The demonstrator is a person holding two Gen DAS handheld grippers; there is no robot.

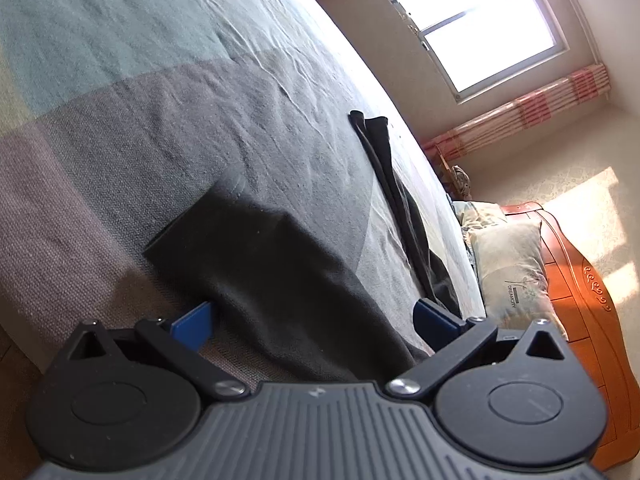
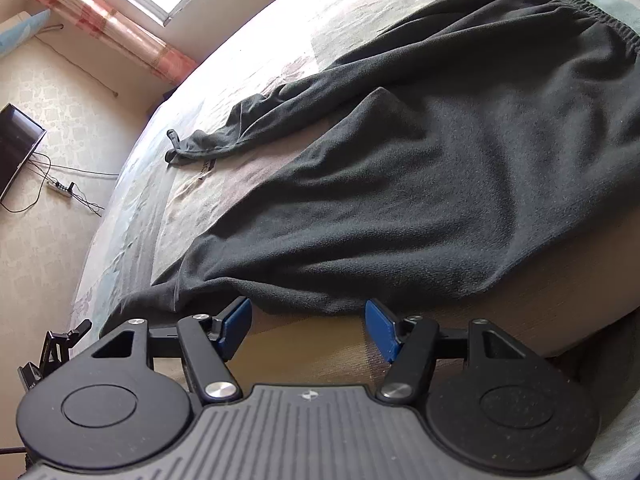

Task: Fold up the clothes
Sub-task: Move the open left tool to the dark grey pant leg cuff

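Dark grey trousers [image 2: 420,184] lie spread on the bed [image 2: 132,208] – elastic waistband far from the right gripper [image 2: 308,326], one leg trailing off beyond its left finger. That gripper's blue pads [image 2: 236,326] stand apart, trouser hem just ahead of the tips, nothing pinched. Left gripper [image 1: 316,320] – fingers spread wide, dark cloth [image 1: 280,264] lying between them and running forward; pads not pressing it. Beyond its right finger sits a pillow [image 1: 508,268] against the wooden headboard [image 1: 588,300].
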